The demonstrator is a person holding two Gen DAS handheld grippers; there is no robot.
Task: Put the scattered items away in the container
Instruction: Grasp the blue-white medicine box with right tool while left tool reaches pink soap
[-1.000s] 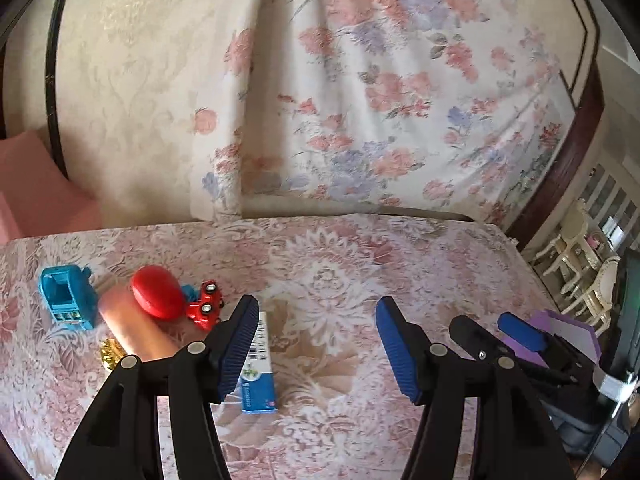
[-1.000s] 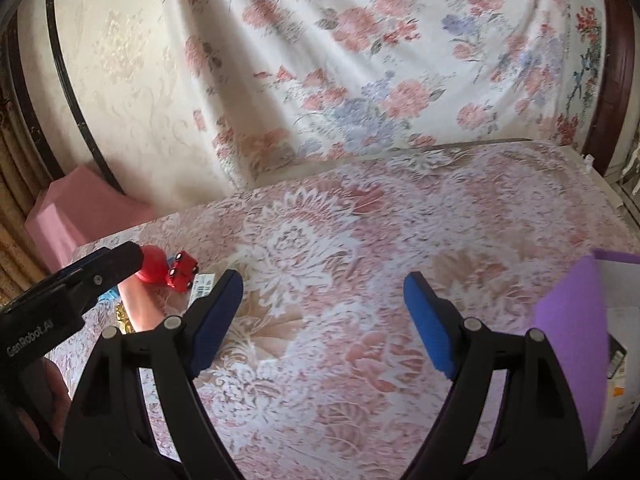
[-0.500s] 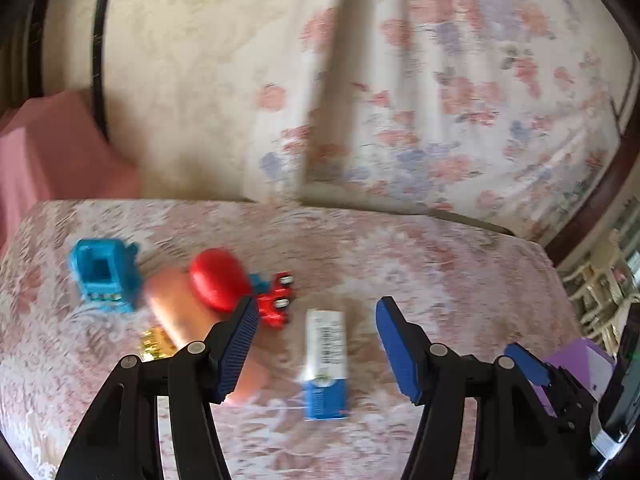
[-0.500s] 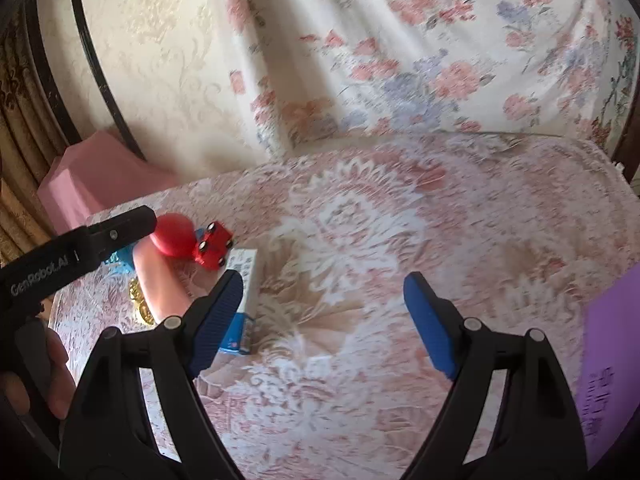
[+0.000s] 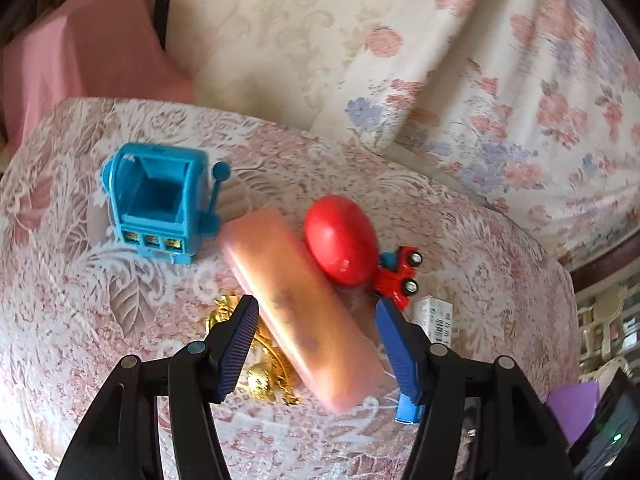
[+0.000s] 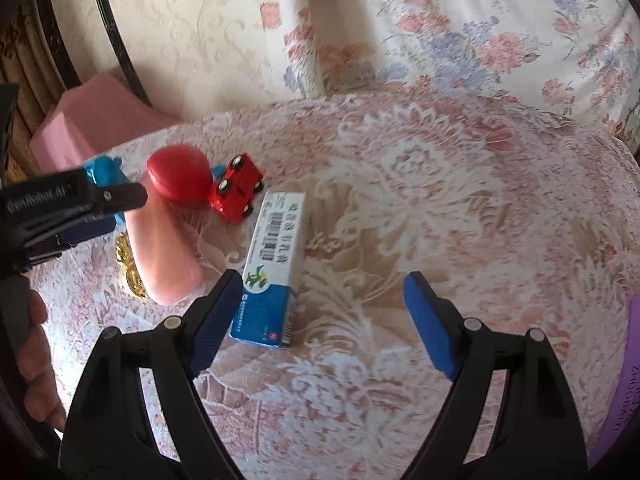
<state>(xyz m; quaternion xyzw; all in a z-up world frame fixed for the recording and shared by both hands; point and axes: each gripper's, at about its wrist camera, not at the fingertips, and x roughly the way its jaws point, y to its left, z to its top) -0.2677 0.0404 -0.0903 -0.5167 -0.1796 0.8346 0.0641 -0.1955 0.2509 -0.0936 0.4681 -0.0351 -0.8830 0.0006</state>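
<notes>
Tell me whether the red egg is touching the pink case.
Touching. In the left wrist view the red egg rests against the long edge of the pink case, no gap visible; the right wrist view agrees.

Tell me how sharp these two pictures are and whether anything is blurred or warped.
Left wrist view: motion blur smears the lace tablecloth and the pink case; the left gripper stays crisp; fisheye bends the table edge. Right wrist view: sharper, with the barcode on the blue-and-white box distinct, though its small print is unreadable; edges curve and corners darken.
</notes>
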